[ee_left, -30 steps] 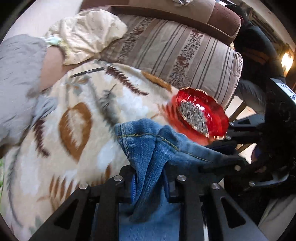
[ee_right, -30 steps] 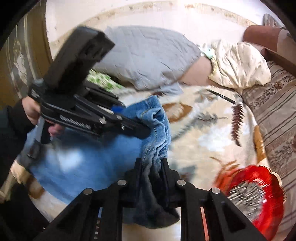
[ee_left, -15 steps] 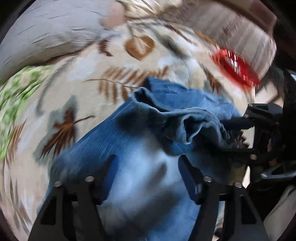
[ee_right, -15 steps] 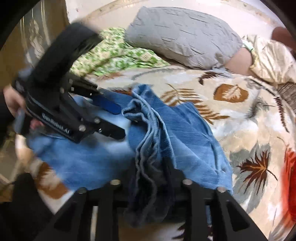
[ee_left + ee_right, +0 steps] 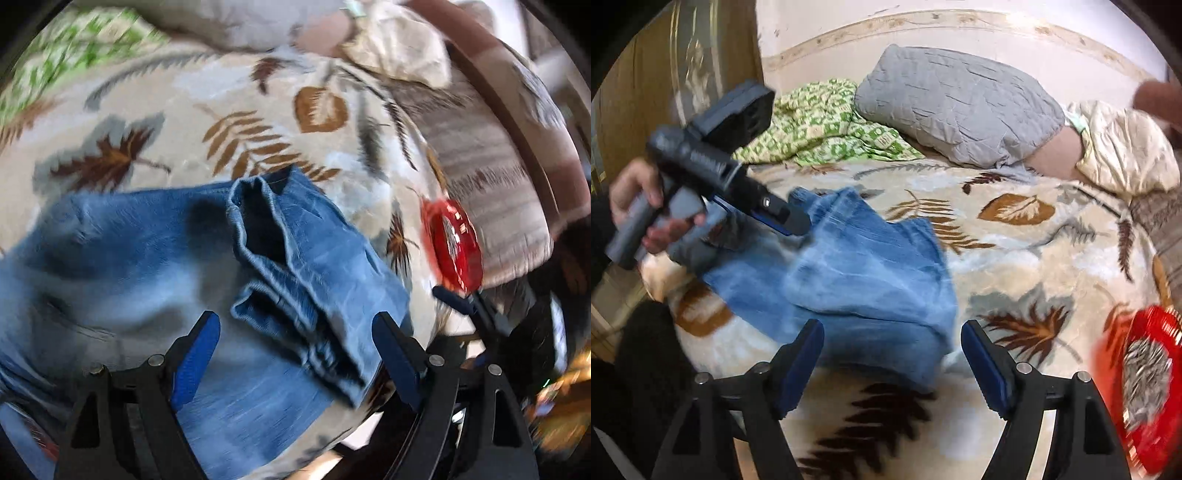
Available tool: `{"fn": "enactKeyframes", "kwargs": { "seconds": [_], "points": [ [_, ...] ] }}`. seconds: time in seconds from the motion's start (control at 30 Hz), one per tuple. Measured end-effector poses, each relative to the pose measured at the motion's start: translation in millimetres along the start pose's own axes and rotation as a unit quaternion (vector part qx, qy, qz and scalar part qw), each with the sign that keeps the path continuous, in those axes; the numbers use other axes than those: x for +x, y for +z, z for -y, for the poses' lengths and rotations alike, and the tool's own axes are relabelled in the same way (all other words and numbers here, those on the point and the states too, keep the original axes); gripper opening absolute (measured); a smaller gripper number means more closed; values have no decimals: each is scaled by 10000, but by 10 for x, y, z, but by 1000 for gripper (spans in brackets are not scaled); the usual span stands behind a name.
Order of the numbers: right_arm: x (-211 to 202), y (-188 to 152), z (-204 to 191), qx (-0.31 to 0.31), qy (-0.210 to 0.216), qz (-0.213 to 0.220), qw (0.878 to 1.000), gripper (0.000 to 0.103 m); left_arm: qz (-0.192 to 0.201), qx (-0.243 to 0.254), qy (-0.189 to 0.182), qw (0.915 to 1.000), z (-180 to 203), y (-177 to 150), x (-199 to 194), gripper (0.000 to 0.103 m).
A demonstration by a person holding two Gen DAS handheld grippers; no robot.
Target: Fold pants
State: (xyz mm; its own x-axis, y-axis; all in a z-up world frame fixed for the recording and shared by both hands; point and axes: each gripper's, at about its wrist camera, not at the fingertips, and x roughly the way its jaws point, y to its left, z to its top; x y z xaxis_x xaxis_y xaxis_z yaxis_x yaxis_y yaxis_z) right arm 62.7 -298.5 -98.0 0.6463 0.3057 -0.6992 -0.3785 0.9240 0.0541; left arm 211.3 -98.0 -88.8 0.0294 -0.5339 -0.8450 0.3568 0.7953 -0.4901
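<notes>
Blue jeans (image 5: 155,266) lie folded over on a leaf-patterned blanket (image 5: 177,118), their leg ends (image 5: 295,258) laid on top of the lower layer. My left gripper (image 5: 295,336) is open and empty just above the jeans. My right gripper (image 5: 892,349) is open and empty at the near edge of the jeans (image 5: 864,280). The left gripper also shows in the right wrist view (image 5: 790,218), held by a hand at the left side of the jeans. One finger of the right gripper (image 5: 454,299) shows at the right in the left wrist view.
A red bowl of seeds (image 5: 1148,373) sits on the blanket at the right, also in the left wrist view (image 5: 456,247). A grey pillow (image 5: 960,107), a green patterned cloth (image 5: 820,125) and a cream pillow (image 5: 1123,147) lie at the far end. A striped cushion (image 5: 491,177) lines the right.
Both grippers held the jeans' leg ends, carried them over onto the lower part, then opened and let go. The jeans now lie folded and both grippers have drawn back.
</notes>
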Motion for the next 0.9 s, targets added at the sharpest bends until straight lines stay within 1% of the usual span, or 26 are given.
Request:
{"fn": "enactKeyframes", "kwargs": {
  "seconds": [0.07,0.1,0.13,0.17,0.2,0.23,0.27,0.3,0.33,0.37,0.4,0.43,0.47,0.5,0.53,0.57,0.63,0.67,0.7,0.73,0.8,0.87,0.9],
  "points": [
    [118,34,117,125,179,-82,9997,79,-129,-243,8,9996,-3,26,134,85],
    [231,57,184,237,477,-253,9983,79,-175,-349,50,9992,-8,36,214,84],
    [318,60,204,285,586,-365,9972,79,-183,-458,87,9987,-8,45,309,80],
    [399,64,211,285,685,-467,9961,69,-157,-456,99,9988,-2,49,337,67],
    [466,63,189,183,685,-546,9960,59,-122,-311,195,9993,58,62,380,37],
    [510,56,155,22,412,-635,9971,36,-73,-180,295,9994,104,76,382,25],
    [523,42,144,-73,208,-692,9974,27,15,13,258,9997,175,96,372,22],
    [481,34,184,48,252,-633,9977,23,96,242,161,9995,256,125,335,16],
    [417,27,242,223,248,-553,9979,17,238,573,38,9981,378,147,270,16],
    [343,20,296,369,212,-451,9981,14,421,906,-193,9948,513,167,181,15],
    [239,13,336,474,128,-280,9984,14,625,1259,-402,9893,645,174,86,15],
    [115,3,353,570,92,-33,9983,12,786,1531,-458,9840,733,166,21,15],
    [-8,-16,355,711,163,235,9971,12,984,1887,-464,9760,835,150,-60,15],
    [-85,-40,323,787,223,414,9958,12,1049,2059,-468,9718,882,150,-106,15],
    [-106,-45,289,768,227,469,9957,12,1012,2095,-473,9714,872,153,-132,15],
    [-84,-64,219,699,236,451,9963,12,878,2021,-367,9747,806,151,-118,15],
    [75,-93,118,602,295,203,9975,12,528,1771,-37,9828,599,139,-16,16],
    [177,-95,83,579,315,48,9978,12,281,1579,177,9869,465,127,69,17],
    [279,-91,51,568,353,-92,9977,13,-71,1284,459,9906,290,96,206,18],
    [355,-80,24,567,413,-189,9974,16,-265,1041,583,9925,154,57,311,21],
    [457,-45,-36,534,437,-383,9969,19,-432,671,616,9949,-74,-36,458,25],
    [465,-30,-71,402,351,-458,9975,26,-287,577,514,9966,-114,-72,426,27],
    [457,-19,-83,344,348,-476,9977,30,-251,541,533,9968,-98,-61,411,30]
  ]
}}
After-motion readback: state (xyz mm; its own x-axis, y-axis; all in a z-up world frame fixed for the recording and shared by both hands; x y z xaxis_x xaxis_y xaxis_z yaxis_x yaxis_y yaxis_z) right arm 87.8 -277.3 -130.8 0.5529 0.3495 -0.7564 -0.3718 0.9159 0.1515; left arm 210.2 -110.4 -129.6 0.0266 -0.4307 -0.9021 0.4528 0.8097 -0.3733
